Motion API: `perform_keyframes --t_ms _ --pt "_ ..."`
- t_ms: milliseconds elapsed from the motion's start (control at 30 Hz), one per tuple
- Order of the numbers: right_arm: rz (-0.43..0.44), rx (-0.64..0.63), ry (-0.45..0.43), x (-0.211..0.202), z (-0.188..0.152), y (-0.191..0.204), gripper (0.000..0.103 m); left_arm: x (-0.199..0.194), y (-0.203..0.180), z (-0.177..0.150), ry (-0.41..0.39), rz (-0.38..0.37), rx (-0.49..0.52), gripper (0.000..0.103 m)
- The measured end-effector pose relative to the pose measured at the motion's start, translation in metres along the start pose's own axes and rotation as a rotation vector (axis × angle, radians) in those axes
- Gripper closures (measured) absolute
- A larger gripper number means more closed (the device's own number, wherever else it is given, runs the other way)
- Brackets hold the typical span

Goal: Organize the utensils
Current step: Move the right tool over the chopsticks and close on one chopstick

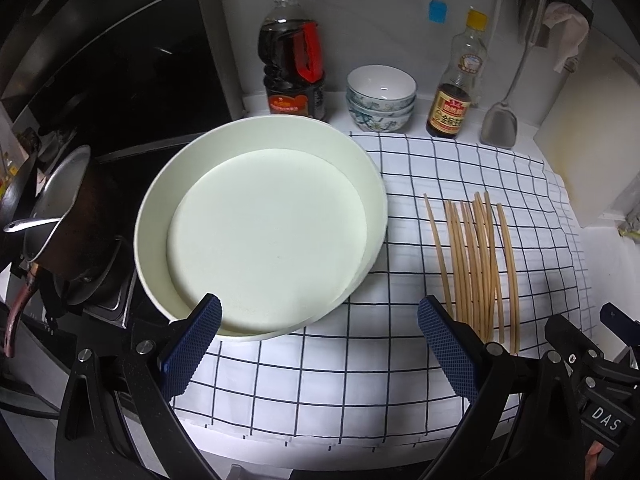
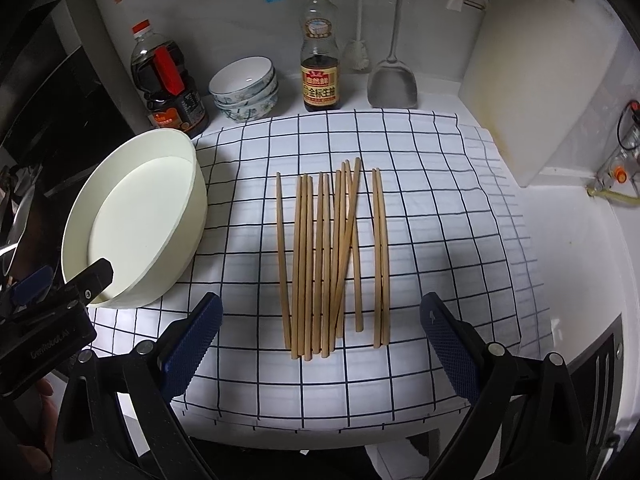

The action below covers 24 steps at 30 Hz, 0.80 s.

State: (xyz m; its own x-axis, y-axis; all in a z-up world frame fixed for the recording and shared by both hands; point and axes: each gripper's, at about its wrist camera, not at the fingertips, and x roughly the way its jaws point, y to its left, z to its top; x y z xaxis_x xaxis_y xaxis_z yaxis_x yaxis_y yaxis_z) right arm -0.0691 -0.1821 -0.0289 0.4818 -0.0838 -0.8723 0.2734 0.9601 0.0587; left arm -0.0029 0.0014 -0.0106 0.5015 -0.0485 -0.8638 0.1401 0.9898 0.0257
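Bamboo chopsticks (image 2: 334, 256), thin, round and tan, lie loosely parallel mid-way across the white grid-checked cloth (image 2: 440, 240), one crossing diagonally over its neighbours; I count roughly twelve, exact number unclear where they overlap. Round white paper tub (image 1: 360, 160) sits on the cloth's left edge, well apart from the sticks. Left gripper (image 1: 320, 344) and right gripper (image 2: 320, 344): blue knurled pads spread wide, nothing held.

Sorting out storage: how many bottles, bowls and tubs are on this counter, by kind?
Sauce bottles: 2
Patterned bowls, stacked: 3
White round tub: 1
Total: 6
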Motion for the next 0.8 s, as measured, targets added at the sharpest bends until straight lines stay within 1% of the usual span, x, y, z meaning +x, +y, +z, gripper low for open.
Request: perform_keyframes --t_ms 133,267,367,500,567,633,733,800 --pt "0.014 0.049 -0.006 0.003 -0.01 -0.015 0.009 0.008 -0.012 -0.002 0.002 -0.044 0.033 0.006" --pt "-0.006 0.035 -0.012 0.008 -0.019 -0.027 0.009 0.021 -0.031 -0.009 0.012 -0.119 0.056 0.006" --pt "-0.022 0.022 -0.024 0.012 -0.023 -0.041 0.009 0.029 -0.05 -0.013 0.015 -0.147 0.072 0.006" --pt "-0.009 0.001 -0.048 0.027 -0.022 -0.071 0.009 0.041 -0.069 -0.017 -0.005 -0.148 0.065 0.006" --pt "0.024 -0.013 -0.048 0.04 -0.021 -0.085 0.009 0.05 -0.079 -0.018 -0.025 -0.148 0.049 0.006" --pt "0.061 -0.025 -0.033 0.057 -0.018 -0.097 0.009 0.059 -0.085 -0.019 -0.025 -0.138 0.032 0.006" --pt "0.071 -0.063 -0.033 0.073 -0.015 -0.103 0.009 0.069 -0.089 -0.021 -0.035 -0.105 0.003 0.006" --pt "0.086 -0.09 -0.053 0.082 -0.015 -0.105 0.009 0.076 -0.091 -0.022 -0.038 -0.084 -0.019 0.006"
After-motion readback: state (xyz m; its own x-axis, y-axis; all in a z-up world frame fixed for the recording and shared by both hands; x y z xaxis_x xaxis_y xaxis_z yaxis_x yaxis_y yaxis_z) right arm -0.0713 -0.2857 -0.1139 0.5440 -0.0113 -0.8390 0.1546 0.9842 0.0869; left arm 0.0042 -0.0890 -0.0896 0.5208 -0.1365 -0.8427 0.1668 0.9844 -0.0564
